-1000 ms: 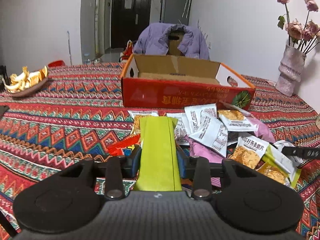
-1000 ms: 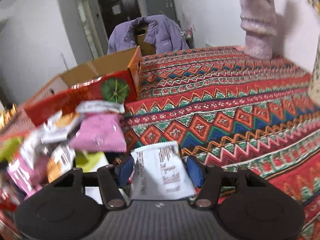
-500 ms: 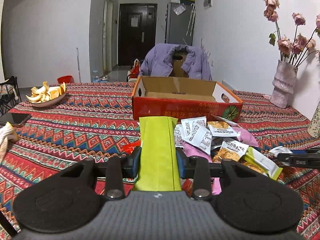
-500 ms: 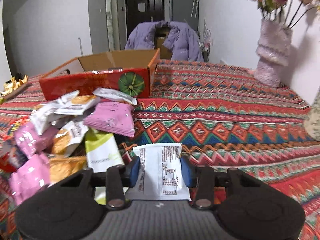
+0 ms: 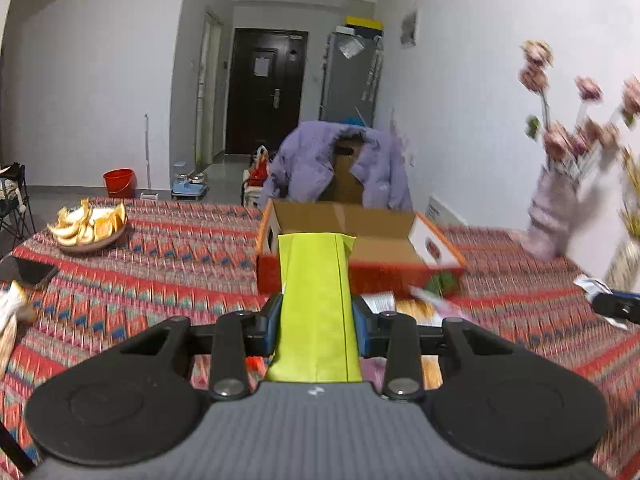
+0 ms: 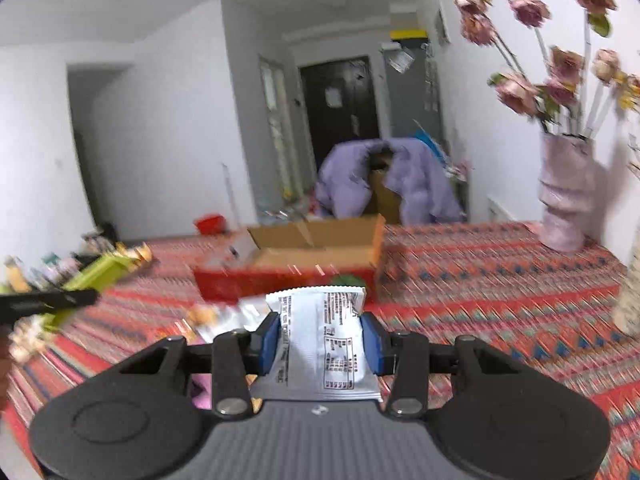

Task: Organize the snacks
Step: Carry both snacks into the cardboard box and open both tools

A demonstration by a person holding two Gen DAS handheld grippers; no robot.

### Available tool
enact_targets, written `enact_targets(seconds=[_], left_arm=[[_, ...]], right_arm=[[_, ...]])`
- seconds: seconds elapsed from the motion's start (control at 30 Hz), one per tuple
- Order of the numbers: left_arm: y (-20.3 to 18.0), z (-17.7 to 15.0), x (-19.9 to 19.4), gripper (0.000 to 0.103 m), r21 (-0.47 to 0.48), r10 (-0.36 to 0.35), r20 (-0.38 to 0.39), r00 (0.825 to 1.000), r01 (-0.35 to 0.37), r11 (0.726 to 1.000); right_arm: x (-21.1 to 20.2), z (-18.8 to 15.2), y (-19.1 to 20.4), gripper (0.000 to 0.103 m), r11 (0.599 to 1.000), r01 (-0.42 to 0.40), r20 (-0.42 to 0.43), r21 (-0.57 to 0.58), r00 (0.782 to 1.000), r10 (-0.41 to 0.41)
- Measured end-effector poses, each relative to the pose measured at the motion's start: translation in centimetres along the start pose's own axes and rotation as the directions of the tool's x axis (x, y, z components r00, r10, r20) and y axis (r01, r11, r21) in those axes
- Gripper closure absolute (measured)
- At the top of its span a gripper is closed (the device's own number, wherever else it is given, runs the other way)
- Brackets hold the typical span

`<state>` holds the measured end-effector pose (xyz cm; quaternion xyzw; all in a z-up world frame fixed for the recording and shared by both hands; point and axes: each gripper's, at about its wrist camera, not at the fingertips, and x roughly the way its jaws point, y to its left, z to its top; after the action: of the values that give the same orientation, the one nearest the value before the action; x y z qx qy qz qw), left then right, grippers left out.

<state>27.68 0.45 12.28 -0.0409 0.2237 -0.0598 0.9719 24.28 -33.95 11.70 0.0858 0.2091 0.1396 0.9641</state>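
My left gripper (image 5: 317, 320) is shut on a lime-green snack packet (image 5: 316, 292) and holds it above the table, in front of the open red cardboard box (image 5: 352, 240). My right gripper (image 6: 318, 338) is shut on a white snack packet (image 6: 320, 344) with black print, also lifted, facing the same box (image 6: 312, 256). The pile of loose snacks (image 5: 416, 308) lies below, mostly hidden behind the grippers. The left gripper with its green packet shows at the left of the right wrist view (image 6: 72, 292).
A patterned red tablecloth (image 5: 160, 280) covers the table. A dish of orange peels (image 5: 90, 228) sits far left. A pink vase with flowers (image 6: 566, 200) stands at the right. A chair with a purple jacket (image 5: 340, 160) is behind the box.
Both grippers have risen well above the table with their packets; the snack pile has dropped low in both views and the box interior now shows from above.
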Motion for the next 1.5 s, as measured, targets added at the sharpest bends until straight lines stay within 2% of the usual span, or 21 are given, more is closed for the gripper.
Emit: enact_targets(seconds=[0.13,0.27,0.33,0.37,0.5,0.57,0.67,0.8,0.93,1.0,1.03,1.1,1.17,1.23,1.33,1.5], left_arm=[[0.6,4.9,3.8,0.067,0.018,0.015,0.023,1.000,-0.015,1.000],[1.6,9.3,9.7,0.067,-0.010,-0.015,-0.015,1.000,0.015,1.000],[1.9,11.0,13.6,0.067,-0.018,-0.014,-0.046,0.999,0.013,1.000],[1.9,11.6,16.0,0.067,0.001,-0.036,-0.068,0.997,0.036,0.999],[1.7,12.0,25.5,0.067,0.043,0.026,-0.149,0.988,-0.020,0.999],[1.8,11.5,30.2,0.067,0.047,0.047,-0.202,0.978,-0.038,0.998],[2.3,10.6,35.6,0.066,0.031,0.067,-0.264,0.962,-0.061,0.998],[1.9,9.2,40.0,0.064,0.098,0.093,-0.327,0.941,-0.064,0.993],[1.3,8.1,41.3,0.053,0.151,0.100,-0.360,0.928,-0.048,0.987],[1.5,8.2,40.8,0.040,0.141,0.071,-0.362,0.929,-0.021,0.990],[1.5,8.3,40.7,0.028,0.140,0.071,-0.356,0.932,-0.022,0.990],[1.4,8.5,40.3,0.026,0.148,0.077,-0.330,0.941,-0.029,0.989],[1.7,9.0,39.4,0.024,0.148,0.047,-0.317,0.947,0.000,0.989],[2.2,9.7,38.0,0.023,0.130,0.025,-0.299,0.954,0.015,0.991],[3.0,11.0,35.2,0.022,0.108,0.026,-0.269,0.963,0.003,0.994],[4.2,12.6,26.6,0.018,0.044,-0.003,-0.173,0.985,0.011,0.999]], right_arm=[[2.7,4.5,0.5,0.061,0.998,-0.063,0.022,0.012,0.998,0.063],[8.1,9.5,-0.3,0.061,0.994,-0.099,0.005,0.047,0.995,0.099],[11.9,11.8,-1.3,0.060,0.993,-0.093,-0.028,0.077,0.995,0.096],[14.5,12.9,-1.9,0.060,0.992,-0.087,-0.058,0.093,0.994,0.092],[24.9,14.8,-4.2,0.060,0.986,-0.047,-0.186,0.157,0.980,0.076],[30.2,14.6,-4.9,0.060,0.990,0.010,-0.245,0.139,0.969,0.024],[37.5,13.7,-5.9,0.060,0.991,0.102,-0.327,0.082,0.942,-0.070],[43.4,11.6,-5.7,0.060,0.975,0.205,-0.364,-0.089,0.904,-0.223],[46.5,10.4,-5.0,0.056,0.957,0.225,-0.372,-0.183,0.885,-0.280],[46.9,9.7,-4.8,0.055,0.950,0.232,-0.369,-0.210,0.881,-0.297],[47.5,10.0,-4.9,0.054,0.949,0.236,-0.367,-0.210,0.881,-0.300],[47.1,10.2,-5.1,0.047,0.955,0.230,-0.360,-0.187,0.889,-0.285],[46.1,10.7,-5.2,0.040,0.960,0.226,-0.342,-0.167,0.900,-0.272],[44.6,11.5,-5.3,0.039,0.964,0.221,-0.317,-0.151,0.912,-0.259],[40.8,12.5,-4.8,0.024,0.974,0.180,-0.276,-0.141,0.937,-0.213],[33.1,12.5,-3.2,0.019,0.984,0.107,-0.224,-0.139,0.965,-0.136]])
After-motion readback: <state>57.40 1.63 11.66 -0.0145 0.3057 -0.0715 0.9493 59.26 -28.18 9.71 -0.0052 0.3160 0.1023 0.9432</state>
